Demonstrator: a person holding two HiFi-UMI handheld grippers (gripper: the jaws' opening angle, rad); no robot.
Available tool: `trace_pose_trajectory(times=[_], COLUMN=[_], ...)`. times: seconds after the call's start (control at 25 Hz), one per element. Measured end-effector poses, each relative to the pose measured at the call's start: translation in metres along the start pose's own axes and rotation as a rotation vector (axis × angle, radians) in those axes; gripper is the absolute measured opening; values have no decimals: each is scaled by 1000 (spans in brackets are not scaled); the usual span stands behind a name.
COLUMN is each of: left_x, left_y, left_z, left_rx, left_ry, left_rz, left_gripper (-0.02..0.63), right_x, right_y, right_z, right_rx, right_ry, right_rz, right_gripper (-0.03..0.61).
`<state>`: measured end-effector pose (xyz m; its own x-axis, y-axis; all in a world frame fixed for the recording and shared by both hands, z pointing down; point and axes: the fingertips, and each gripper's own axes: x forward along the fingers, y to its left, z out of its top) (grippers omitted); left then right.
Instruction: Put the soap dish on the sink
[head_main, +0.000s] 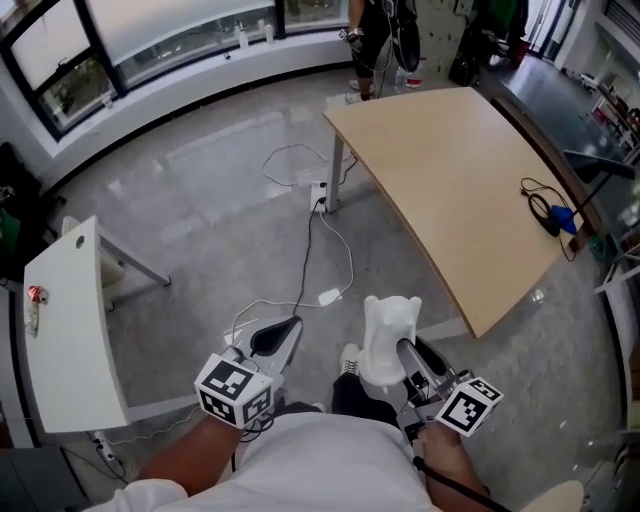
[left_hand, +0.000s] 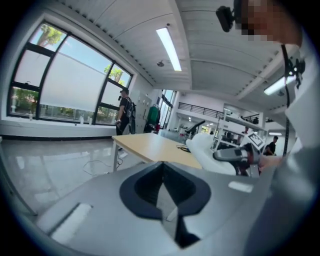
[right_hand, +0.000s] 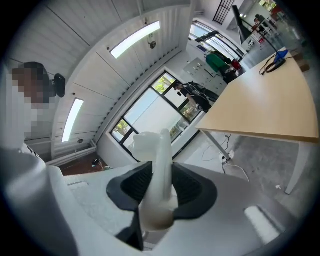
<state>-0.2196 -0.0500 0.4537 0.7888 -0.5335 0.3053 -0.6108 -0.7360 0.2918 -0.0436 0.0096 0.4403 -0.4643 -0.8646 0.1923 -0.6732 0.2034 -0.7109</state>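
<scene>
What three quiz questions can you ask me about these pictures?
1. Which hand-held gripper grips the white soap dish?
2. True or false: the left hand-held gripper is shut with nothing in it.
3. What lies on the wooden table? A: a black cable. B: a cup. C: a book.
Key: 1, the right hand-held gripper; 2, true; 3, A.

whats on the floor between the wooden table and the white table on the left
Mostly bare grey floor, crossed by loose black and white cables with a white plug near the wooden table. The head view shows it.
</scene>
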Motion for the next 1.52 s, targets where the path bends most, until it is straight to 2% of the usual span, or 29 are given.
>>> trace_pose_trajectory(times=[0.32, 0.56, 0.88, 1.24, 1.52], left_x=[33, 74, 120, 123, 127], left_y=[33, 41, 48, 43, 48], left_z=[37, 61, 86, 83, 87], left_rx=[-27, -52, -53, -21, -9], left_ry=[-51, -74, -84, -29, -21], left_rz=[114, 146, 169, 207, 233], left_gripper=[8, 8, 8, 8, 8], right_x=[62, 84, 95, 109, 121], right_y=[-20, -41, -78, -88, -93], right_z=[48, 84, 129, 123, 127], right_rx=[-7, -24, -34, 24, 24], right_ry=[75, 102, 79, 107, 125], right_rz=[102, 152, 167, 209, 233], right_gripper=[126, 126, 126, 126, 126])
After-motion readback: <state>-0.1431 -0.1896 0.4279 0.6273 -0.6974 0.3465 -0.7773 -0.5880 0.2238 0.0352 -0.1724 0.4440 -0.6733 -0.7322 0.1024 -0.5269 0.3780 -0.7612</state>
